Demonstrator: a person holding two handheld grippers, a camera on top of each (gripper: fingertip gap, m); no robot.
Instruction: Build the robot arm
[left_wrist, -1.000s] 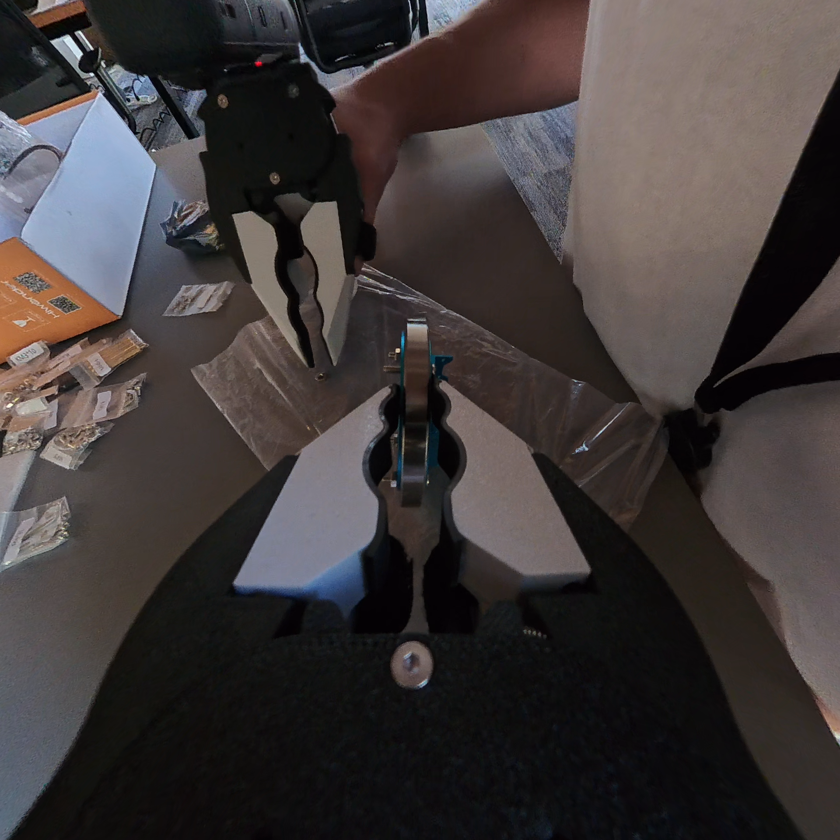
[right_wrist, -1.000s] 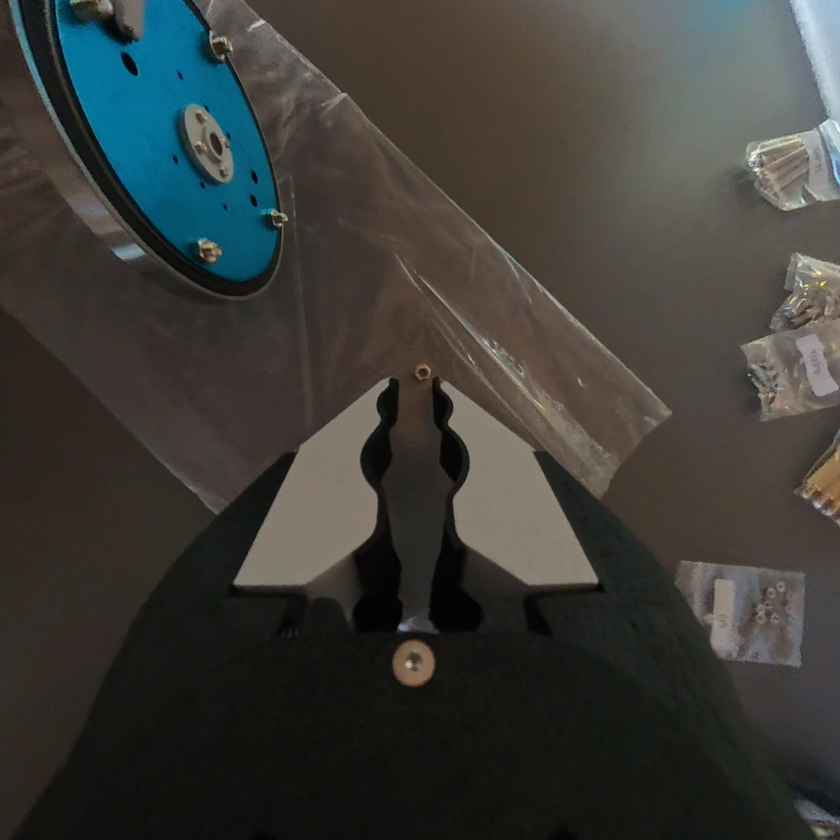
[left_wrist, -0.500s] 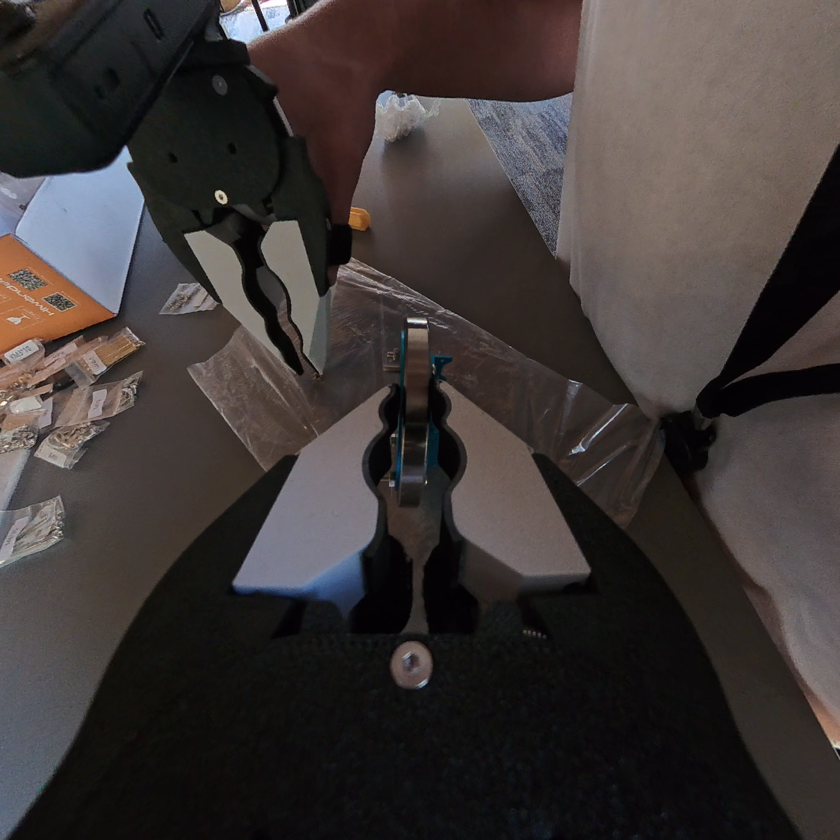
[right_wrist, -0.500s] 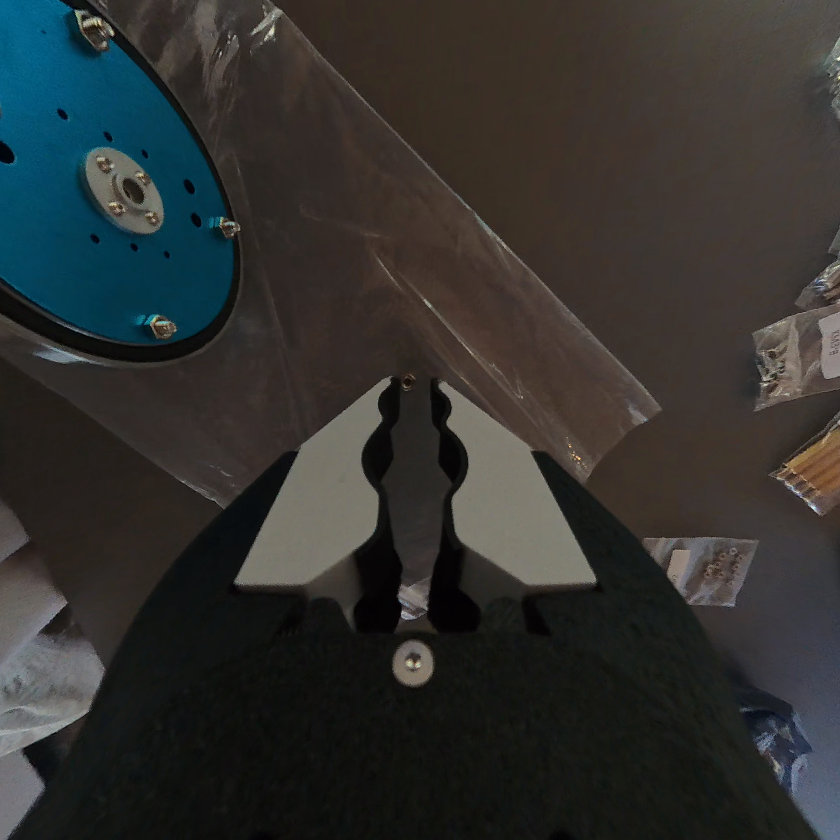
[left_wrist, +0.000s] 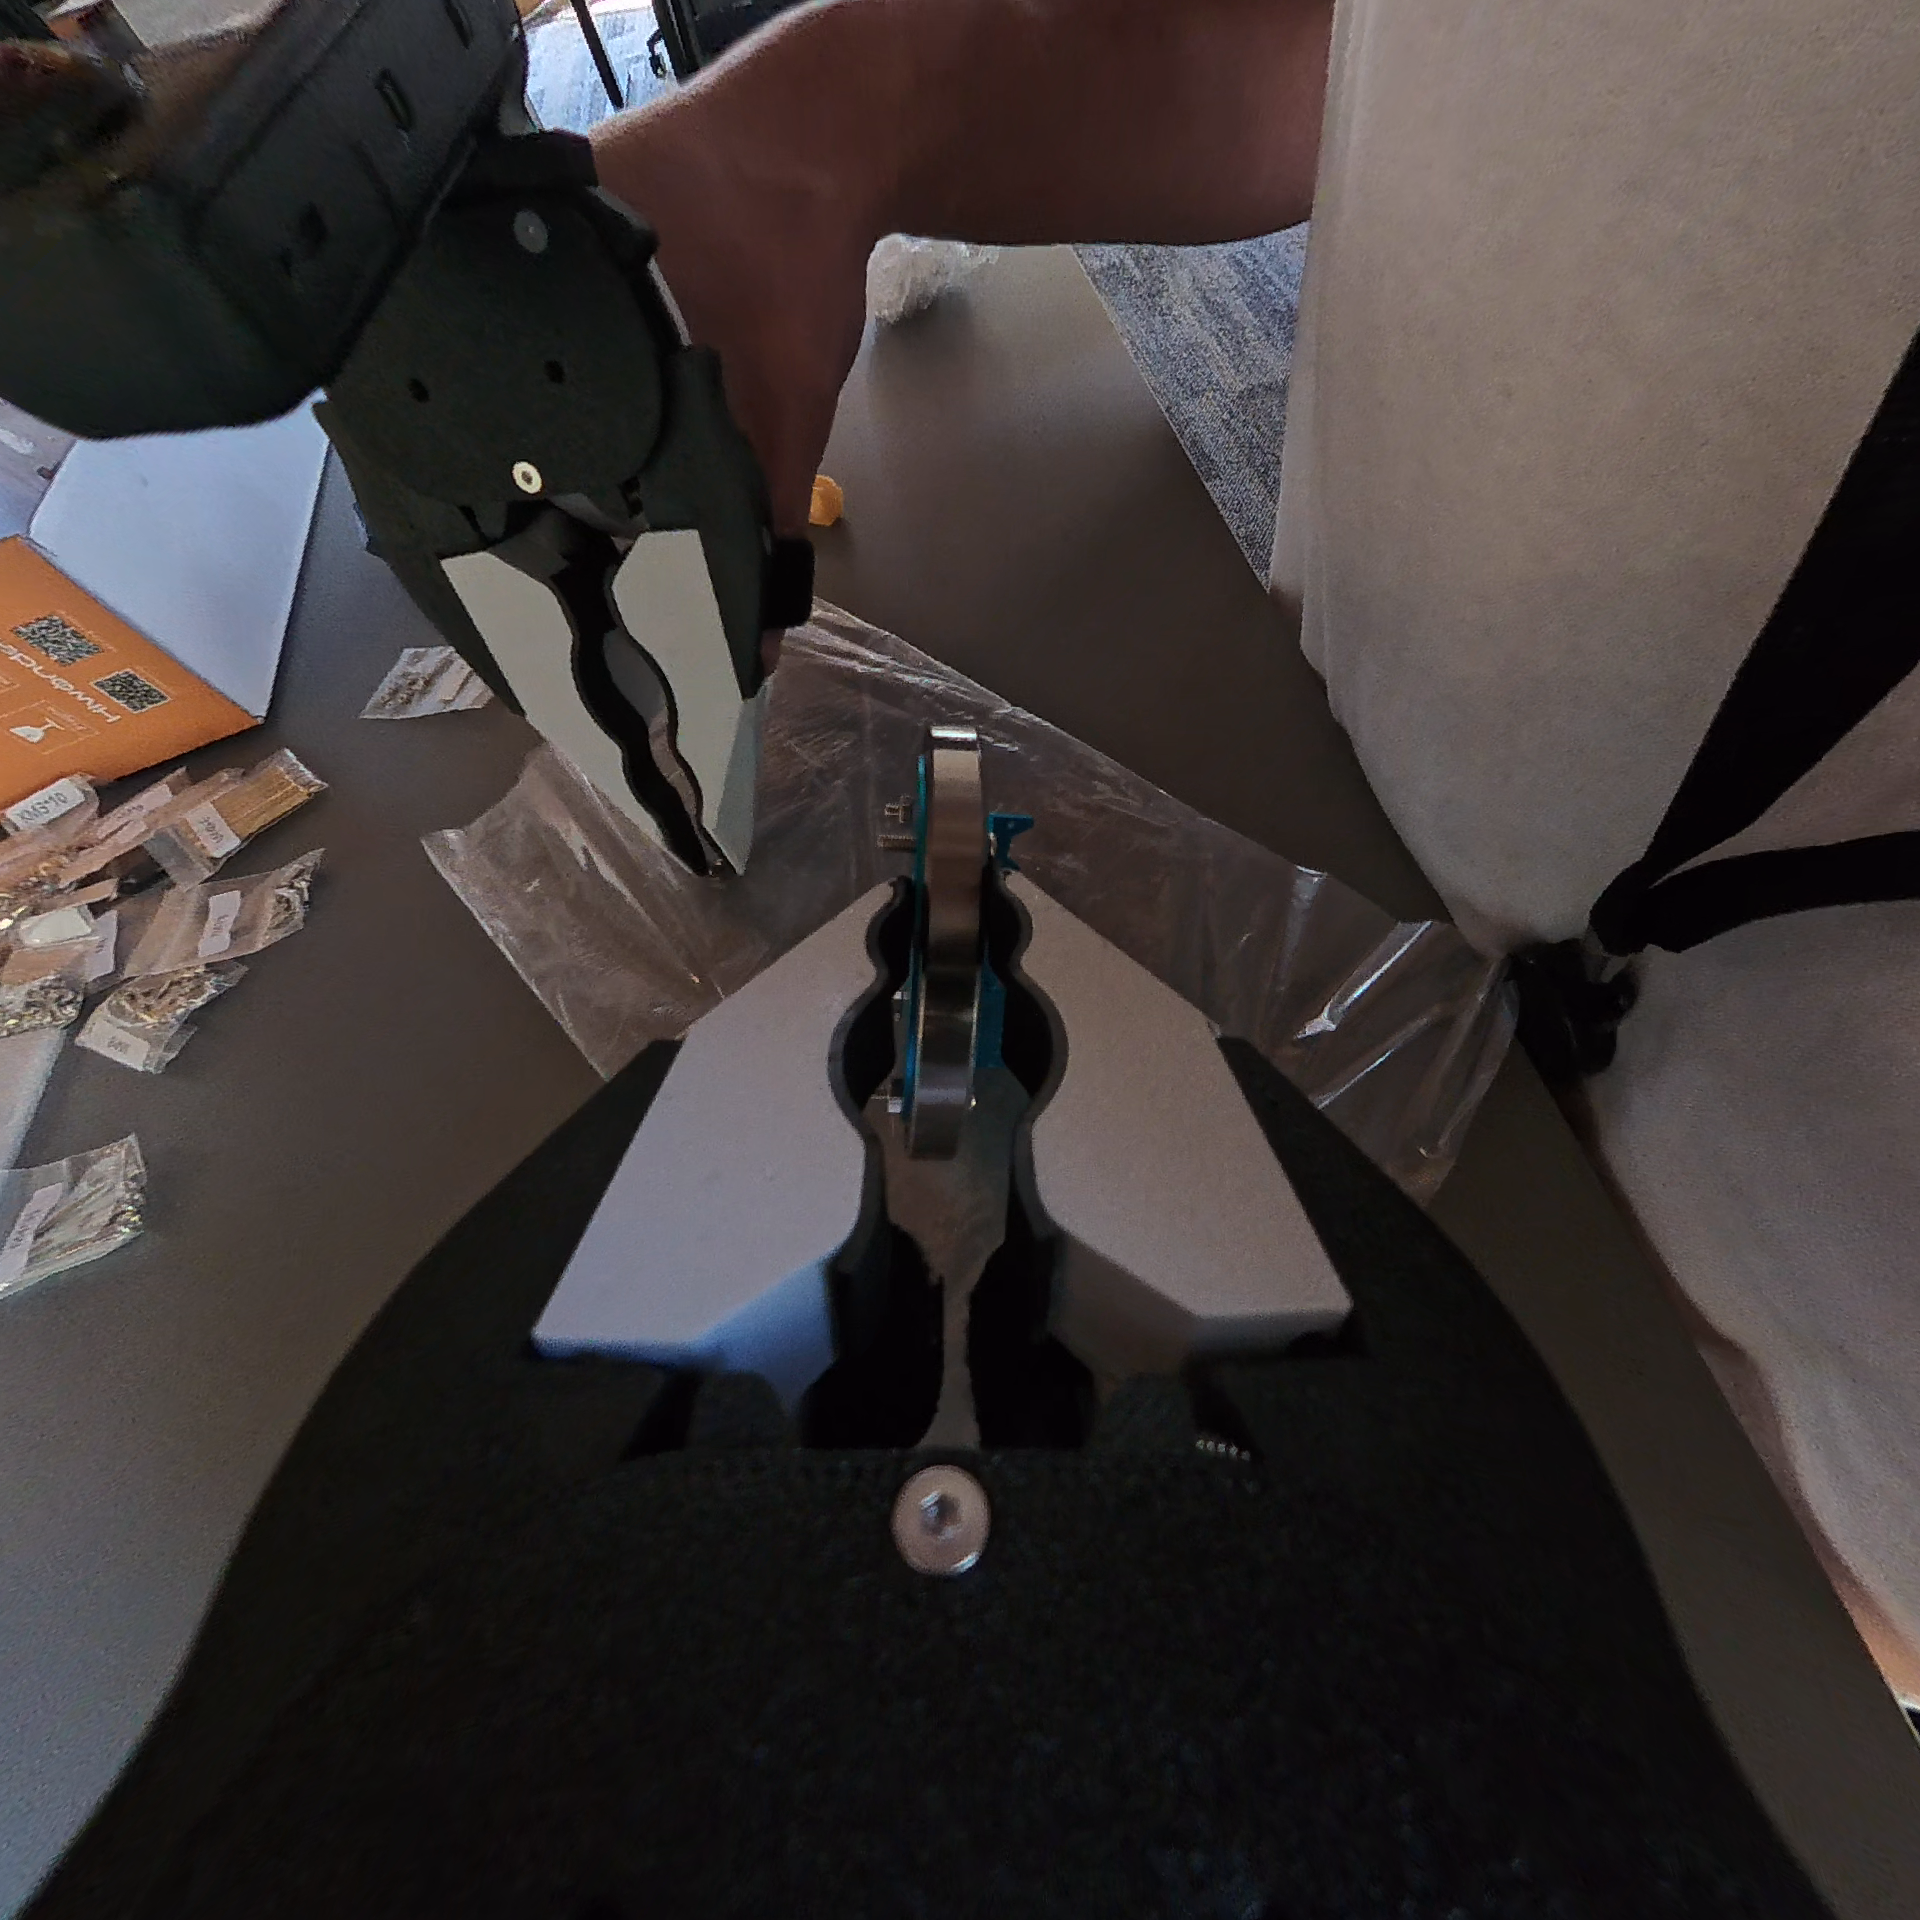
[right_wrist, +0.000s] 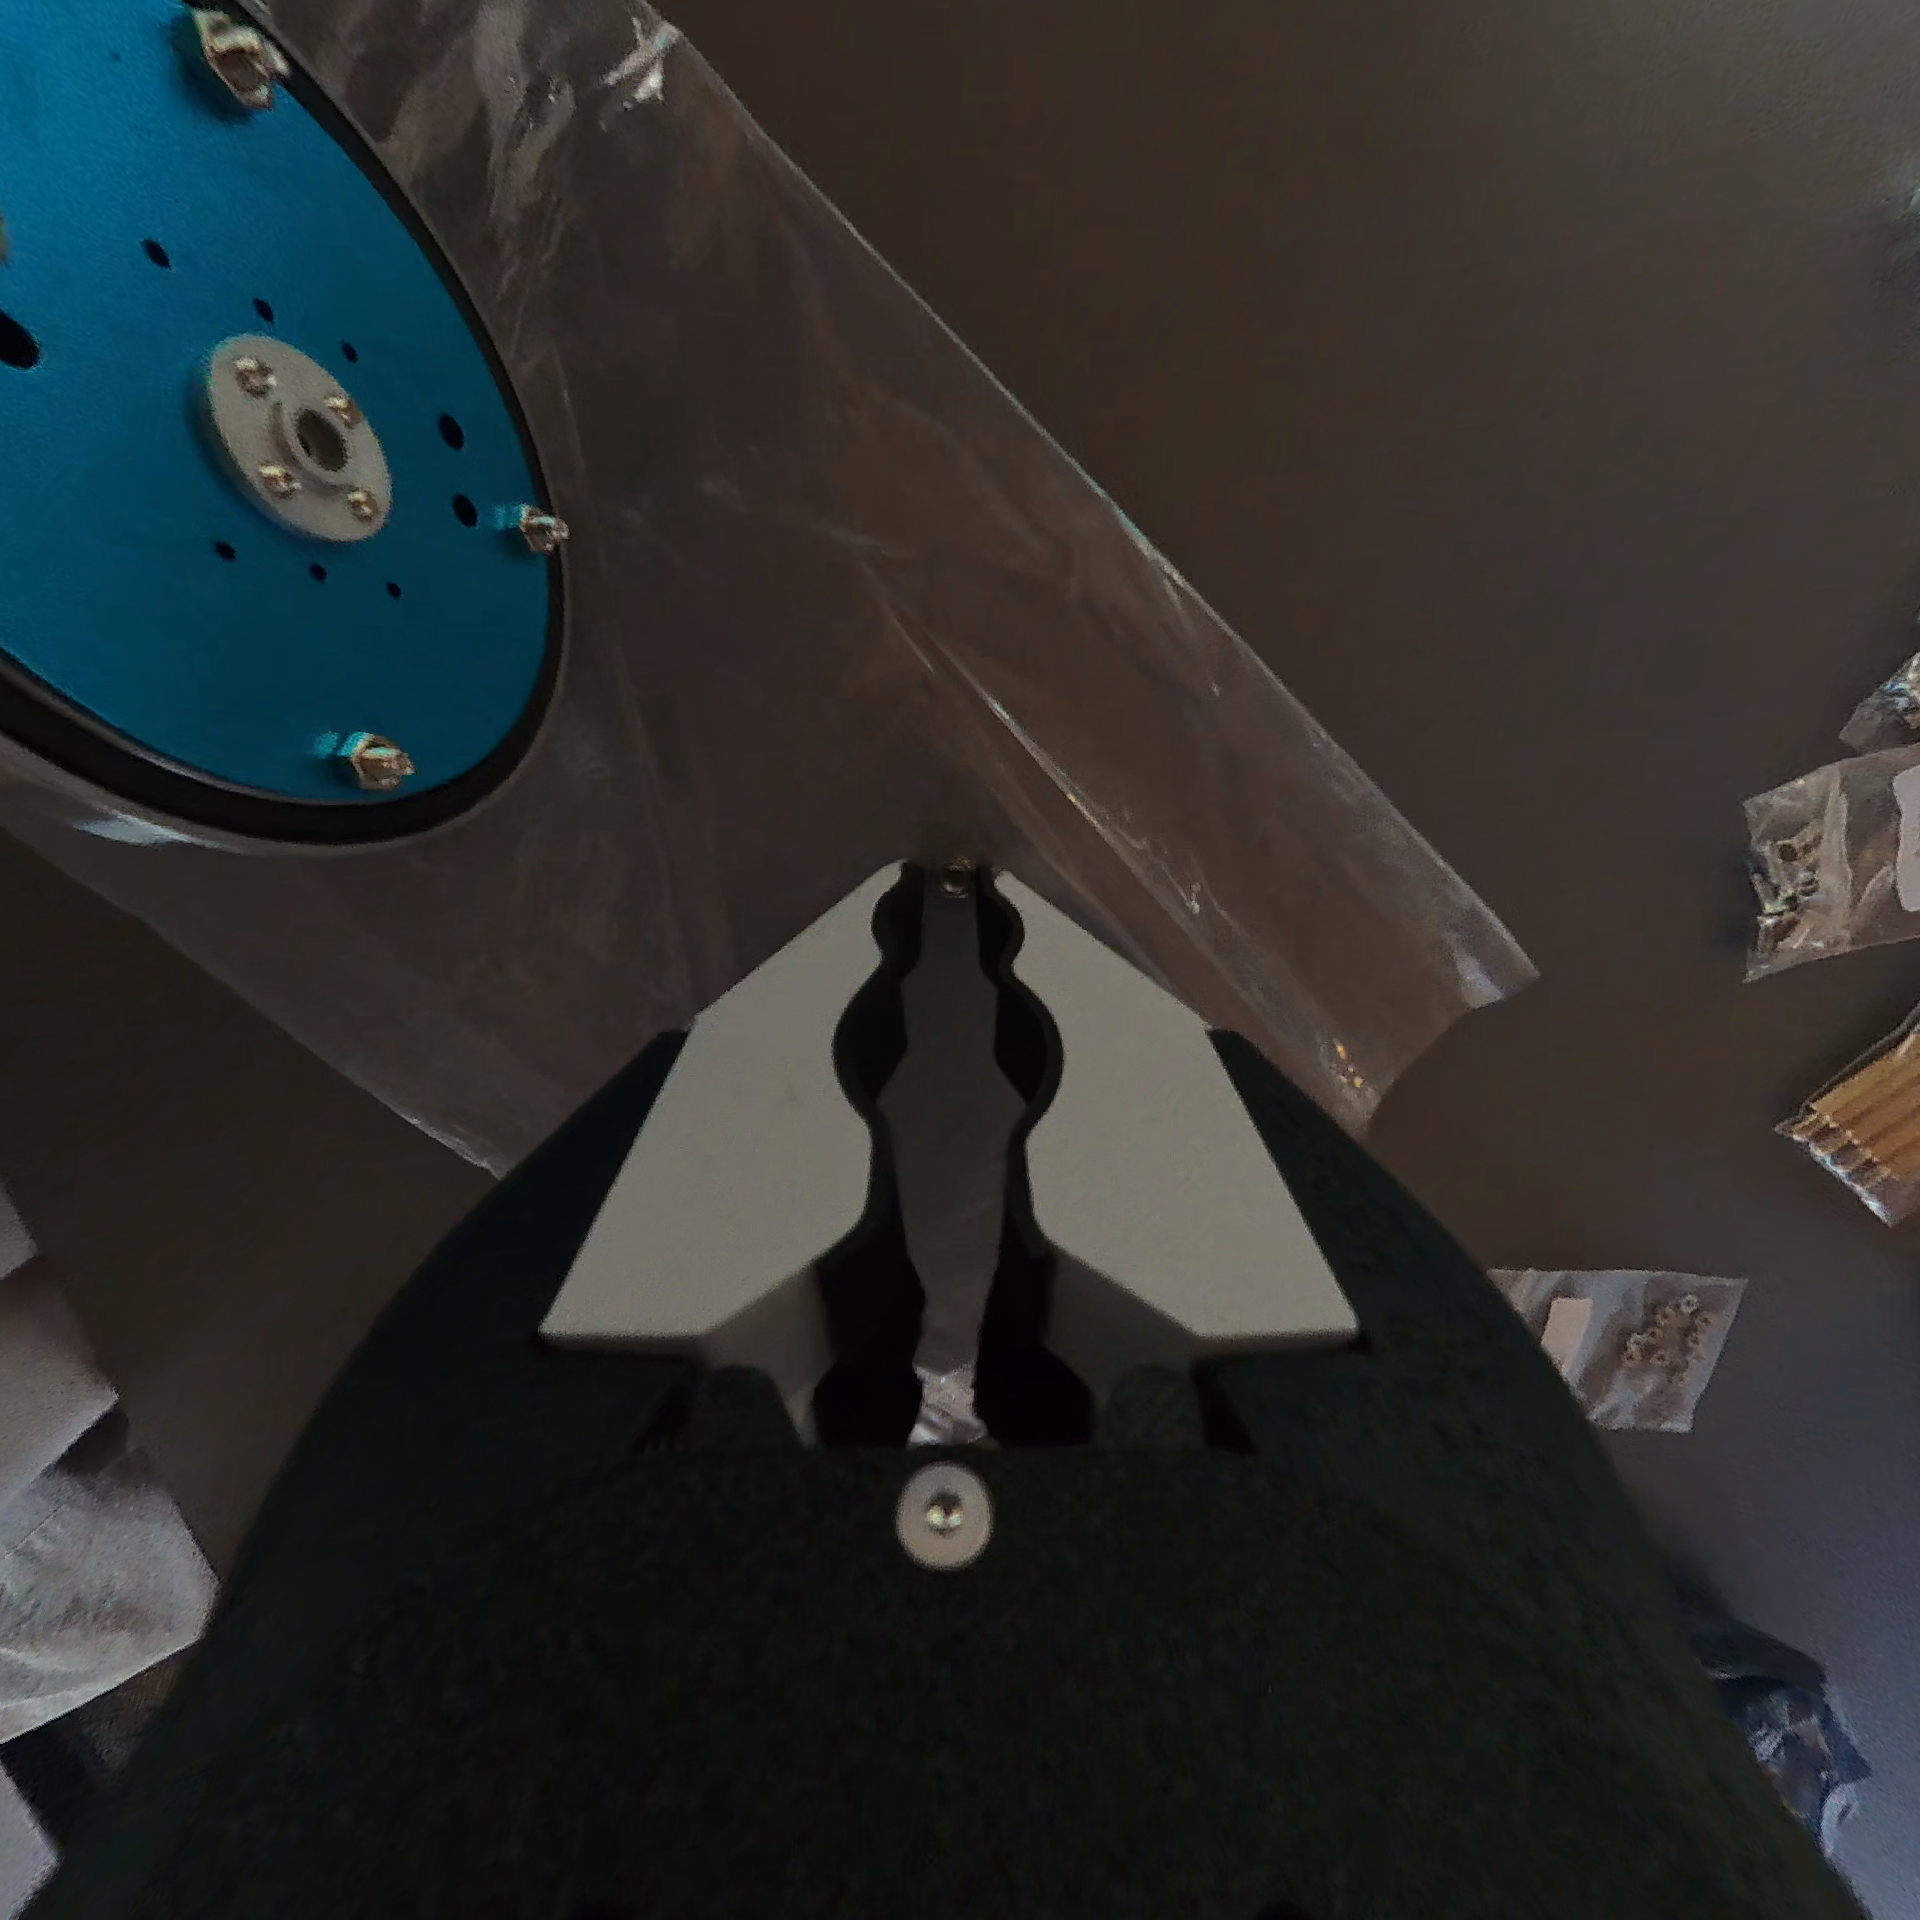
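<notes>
Left hand-held gripper is clamped on a blue disc w/ metal rim, held edge-on and upright between its fingers, above a clear plastic bag lying flat on the dark desk. In the right wrist view the same disc shows its blue face: grey hub at centre, small holes, and nuts/bolts near the rim.

Right hand-held gripper has its jaws nearly together, pinching a small nut at the very tips, right over the plastic bag. In the left wrist view that gripper points steeply down, tips at or just above the bag, just left of the disc; can't tell if it touches. A person's hand and forearm hold it from behind.

Around: several small zip bags of hardware scattered on the desk to the left, seen also at the right edge of the right wrist view, incl. one w/ brass-coloured standoffs. An orange-and-white open box sits farther back left. A small yellow piece lies on the desk behind the right gripper. Person's light shirt w/ black strap fills the right side.
</notes>
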